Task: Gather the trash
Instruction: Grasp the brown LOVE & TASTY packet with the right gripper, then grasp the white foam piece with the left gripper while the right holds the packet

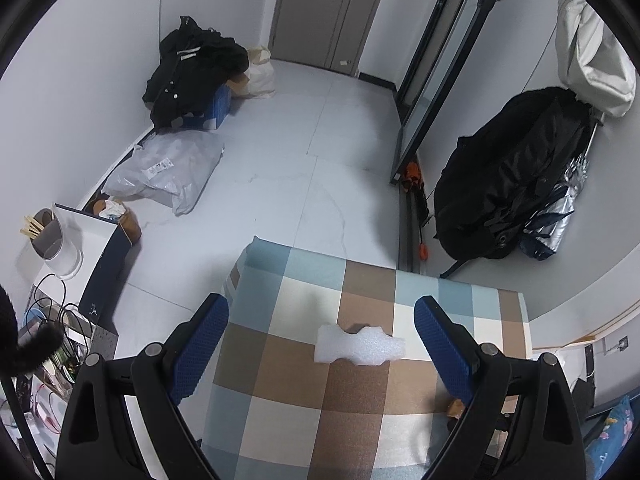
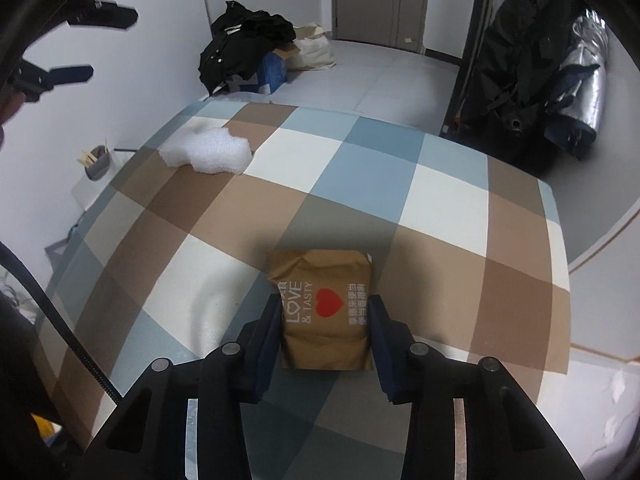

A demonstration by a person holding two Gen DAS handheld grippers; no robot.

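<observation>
Where fingers (image 2: 272, 344) flank it, paper bag (image 2: 326, 312) — underside hidden

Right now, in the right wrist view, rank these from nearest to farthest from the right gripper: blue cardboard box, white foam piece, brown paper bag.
1. Brown paper bag, between the right gripper fingers.
2. White foam piece, upper left on the checked cover.
3. Blue cardboard box, on the floor beyond, under black clothes.

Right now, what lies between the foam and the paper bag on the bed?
Nothing: the right wrist view shows only bare checked blanket between the foam and the bag.
</observation>
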